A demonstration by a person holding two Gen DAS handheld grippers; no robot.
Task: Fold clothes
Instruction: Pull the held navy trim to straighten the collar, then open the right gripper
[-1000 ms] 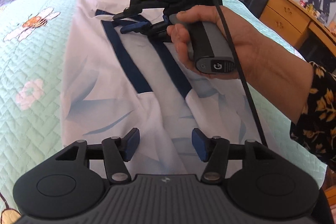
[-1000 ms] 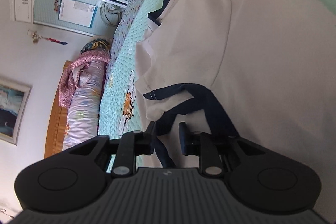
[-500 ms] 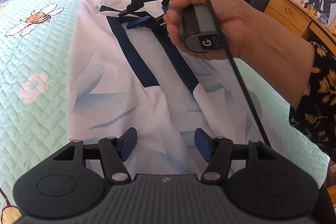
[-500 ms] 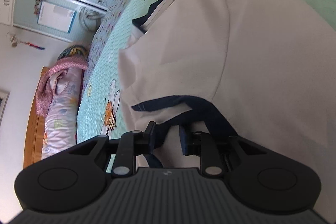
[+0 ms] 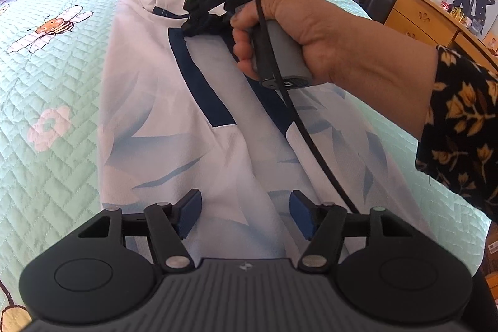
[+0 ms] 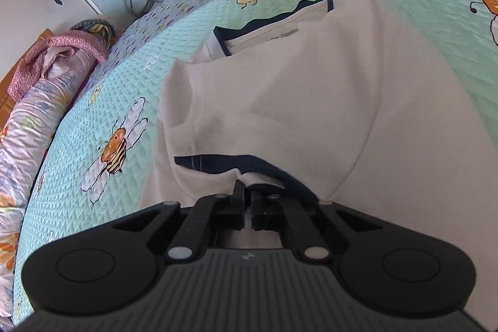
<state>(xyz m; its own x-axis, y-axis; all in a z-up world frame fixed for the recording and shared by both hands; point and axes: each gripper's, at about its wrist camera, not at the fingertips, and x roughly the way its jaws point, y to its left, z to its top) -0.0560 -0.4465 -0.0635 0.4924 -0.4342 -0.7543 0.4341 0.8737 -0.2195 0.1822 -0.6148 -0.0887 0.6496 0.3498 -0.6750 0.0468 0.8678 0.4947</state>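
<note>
Bedspread (image 5: 46, 89), mint green and quilted with bees and flowers, fills most of both views and carries everything else. On it lies the shirt (image 5: 174, 145), white with faint blue leaf shapes and dark navy bands, spread lengthwise away from the left wrist camera with its collar (image 6: 280, 17) at the far end.

A hand (image 5: 298, 36) in a flowered sleeve (image 5: 460, 126) holds the right gripper (image 6: 247, 201) over the shirt's upper part. Its jaws are pressed together, pinching the navy-edged sleeve hem (image 6: 218, 162) where the cloth bunches between the fingertips. The left gripper (image 5: 244, 215) hovers above the shirt's near end with its jaws spread wide; cloth lies beneath the gap, but the blue pads (image 5: 190, 207) do not appear to press on it.

Risks, as I judge them: the right pinch seems to catch only a narrow bit of hem, so a quick pull could let it slip out and drop the sleeve crooked. If the pinch has taken more than one layer, the body of the shirt may drag along and wrinkle. With the left gripper not holding anything, the near end is free to slide across the smooth quilt while the sleeve is carried over. The cable (image 5: 311, 139) trailing across the shirt could also snag the cloth.
</note>
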